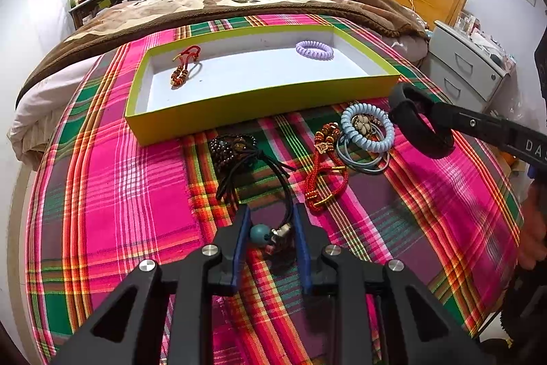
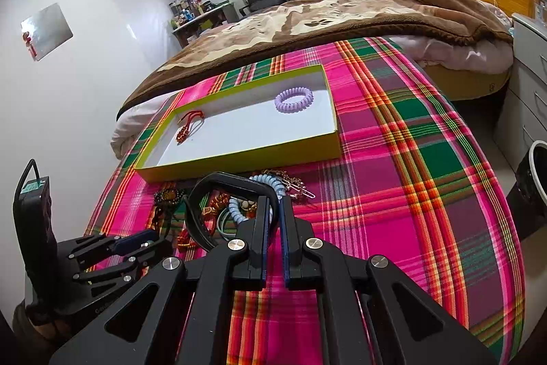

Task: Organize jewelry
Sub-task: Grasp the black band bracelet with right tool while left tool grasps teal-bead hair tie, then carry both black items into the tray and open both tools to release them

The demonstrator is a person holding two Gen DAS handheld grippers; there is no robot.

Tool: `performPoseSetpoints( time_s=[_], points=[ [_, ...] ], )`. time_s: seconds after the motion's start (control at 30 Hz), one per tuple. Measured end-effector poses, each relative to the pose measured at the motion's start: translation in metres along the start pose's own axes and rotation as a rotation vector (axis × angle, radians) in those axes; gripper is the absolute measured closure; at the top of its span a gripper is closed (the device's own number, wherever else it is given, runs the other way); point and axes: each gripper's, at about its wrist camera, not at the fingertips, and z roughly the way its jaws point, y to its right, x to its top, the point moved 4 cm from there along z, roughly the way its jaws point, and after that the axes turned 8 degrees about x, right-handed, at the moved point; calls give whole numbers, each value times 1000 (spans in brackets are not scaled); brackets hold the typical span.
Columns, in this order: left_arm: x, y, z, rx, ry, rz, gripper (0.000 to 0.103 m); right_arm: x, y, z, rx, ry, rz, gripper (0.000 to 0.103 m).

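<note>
From the left wrist, the left gripper (image 1: 270, 221) stands spread around a black cord necklace (image 1: 273, 194) on the plaid cloth (image 1: 119, 194); closing comes next, I'd judge; from the right wrist, the right gripper (image 2: 273, 211) pinches a black band (image 2: 218, 187), bound for the yellow tray (image 2: 239, 156) nearby.

Left gripper (image 1: 270, 221) spread wide; right gripper (image 2: 273, 207) nearly closed, pinching something black.

A shallow yellow-green box (image 1: 259, 105) with a white floor holds a red beaded bracelet (image 1: 183, 70) at its left end and a lilac coil hair tie (image 1: 314, 49) at its right, while a blue coil tie (image 1: 367, 127), red cord bracelets (image 1: 324, 173), dark beads (image 1: 232, 149) and a black band (image 2: 222, 204) sit just in front of it.
</note>
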Motion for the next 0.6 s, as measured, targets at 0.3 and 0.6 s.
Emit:
performPoseSetpoints(
  time_s=[0.3, 0.6],
  points=[
    [0, -4, -7, -19, 5, -20, 97, 1, -4, -3, 1, 7, -6, 97],
    [12, -15, -24, -16, 54, -45, 97, 6, -9, -7, 6, 17, -14, 97]
  ],
)
